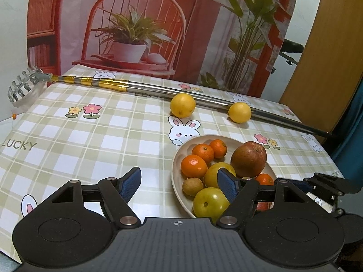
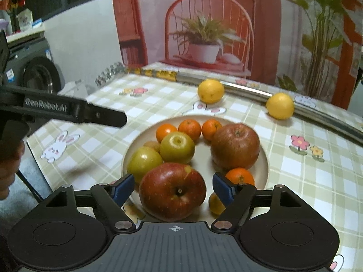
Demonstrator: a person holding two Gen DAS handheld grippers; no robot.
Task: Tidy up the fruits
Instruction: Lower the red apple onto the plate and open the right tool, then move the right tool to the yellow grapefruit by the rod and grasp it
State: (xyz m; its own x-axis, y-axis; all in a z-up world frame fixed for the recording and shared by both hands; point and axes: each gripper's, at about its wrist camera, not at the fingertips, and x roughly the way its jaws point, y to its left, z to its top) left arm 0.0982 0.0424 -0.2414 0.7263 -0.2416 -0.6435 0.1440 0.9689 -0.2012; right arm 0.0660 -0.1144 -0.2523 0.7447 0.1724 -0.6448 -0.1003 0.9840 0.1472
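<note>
Both wrist views look down closely, sharing the plate (image 1: 175, 172) (image 2: 264, 158).

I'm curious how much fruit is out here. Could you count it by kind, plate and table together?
Red apples: 2
Green fruits: 2
Tangerines: 5, one half hidden
Small brown fruit: 1
Lemons, on the table: 2
Total: 12
</note>
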